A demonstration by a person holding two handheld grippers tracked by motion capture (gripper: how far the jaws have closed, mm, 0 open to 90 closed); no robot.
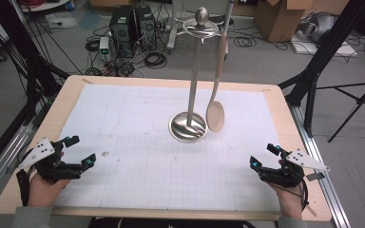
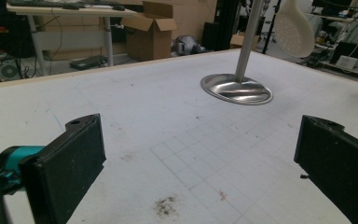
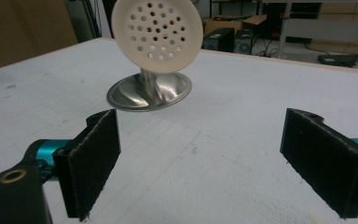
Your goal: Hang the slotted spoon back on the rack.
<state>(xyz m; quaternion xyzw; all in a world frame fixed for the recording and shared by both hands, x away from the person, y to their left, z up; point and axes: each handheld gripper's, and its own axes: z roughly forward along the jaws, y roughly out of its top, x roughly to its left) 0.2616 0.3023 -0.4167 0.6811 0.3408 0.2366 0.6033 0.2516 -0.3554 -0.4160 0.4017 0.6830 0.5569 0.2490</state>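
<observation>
A perforated skimmer [image 1: 215, 115] hangs from the steel stand [image 1: 188, 126] mid-table, while the left gripper [image 1: 78, 150] and right gripper [image 1: 262, 156] rest near the front corners, jaws wide apart, holding nothing.

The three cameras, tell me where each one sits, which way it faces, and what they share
High view: above the person's table edge, facing forward and down; both hands with left gripper and right gripper show.
Left gripper view: on the left gripper, facing the metal stand; its open jaws show.
Right gripper view: on the right gripper, facing the slotted spoon; its open jaws show.
Shared: stand and spoon.
</observation>
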